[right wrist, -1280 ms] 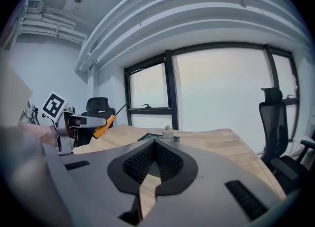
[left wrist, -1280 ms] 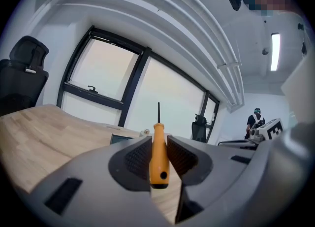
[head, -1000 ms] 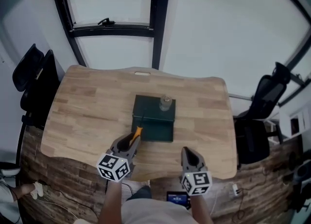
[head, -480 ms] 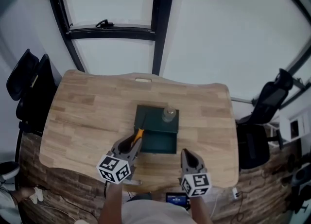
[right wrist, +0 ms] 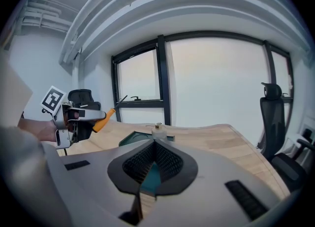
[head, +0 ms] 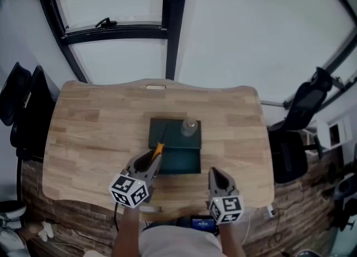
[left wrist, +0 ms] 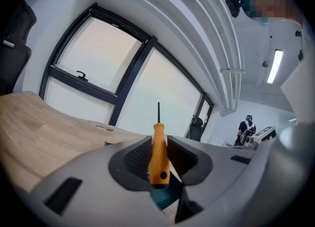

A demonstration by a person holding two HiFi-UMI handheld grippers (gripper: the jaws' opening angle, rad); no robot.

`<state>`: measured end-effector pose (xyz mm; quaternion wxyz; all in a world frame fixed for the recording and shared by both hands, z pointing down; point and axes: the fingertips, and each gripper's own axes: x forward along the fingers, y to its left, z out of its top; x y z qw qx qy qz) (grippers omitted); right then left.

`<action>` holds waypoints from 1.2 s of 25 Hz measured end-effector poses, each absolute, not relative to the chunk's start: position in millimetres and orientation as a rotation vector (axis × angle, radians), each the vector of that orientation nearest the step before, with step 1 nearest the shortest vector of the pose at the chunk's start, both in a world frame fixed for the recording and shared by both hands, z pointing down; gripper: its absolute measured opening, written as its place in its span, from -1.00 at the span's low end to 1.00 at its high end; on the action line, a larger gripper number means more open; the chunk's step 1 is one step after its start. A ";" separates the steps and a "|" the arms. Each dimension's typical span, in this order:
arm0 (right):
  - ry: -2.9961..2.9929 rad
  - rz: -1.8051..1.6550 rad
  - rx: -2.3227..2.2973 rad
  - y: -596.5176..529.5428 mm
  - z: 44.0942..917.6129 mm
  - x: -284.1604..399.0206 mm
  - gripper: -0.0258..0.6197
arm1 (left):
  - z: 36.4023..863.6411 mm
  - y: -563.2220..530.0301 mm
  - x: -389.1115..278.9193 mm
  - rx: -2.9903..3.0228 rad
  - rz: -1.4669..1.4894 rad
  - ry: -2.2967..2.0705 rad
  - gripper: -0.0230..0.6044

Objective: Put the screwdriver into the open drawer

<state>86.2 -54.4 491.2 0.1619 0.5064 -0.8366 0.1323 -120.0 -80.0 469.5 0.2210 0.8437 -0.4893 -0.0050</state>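
My left claw (head: 152, 160) clamped on screwdriver (left wrist: 158, 154): pads on orange handle, shaft poking forward past tips. In head view, screwdriver above left edge of open drawer (head: 184, 162), not inside. Drawer pulled out toward me from dark green box (head: 167, 133) on wooden surface (head: 83, 139). Small jar (head: 189, 127) atop box. My right claw (right wrist: 154, 145) pinched together, empty, over surface's near edge.

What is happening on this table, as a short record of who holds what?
left claw: shut on the orange-handled screwdriver, shaft pointing away from the person
right claw: shut, nothing in it
drawer: open toward the person, screwdriver not yet inside
small bottle: stands on top of the dark green drawer unit
table: wooden
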 end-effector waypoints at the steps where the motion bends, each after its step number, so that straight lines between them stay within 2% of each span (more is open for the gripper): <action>1: -2.382 0.381 1.454 -52.6 492.1 88.7 -0.93 | 470.0 -80.0 -118.7 2.336 -0.011 -1.346 -0.61; 30: -2.415 0.394 1.447 -69.4 501.4 87.6 -0.93 | 482.2 -83.3 -113.9 2.358 0.077 -1.328 -0.61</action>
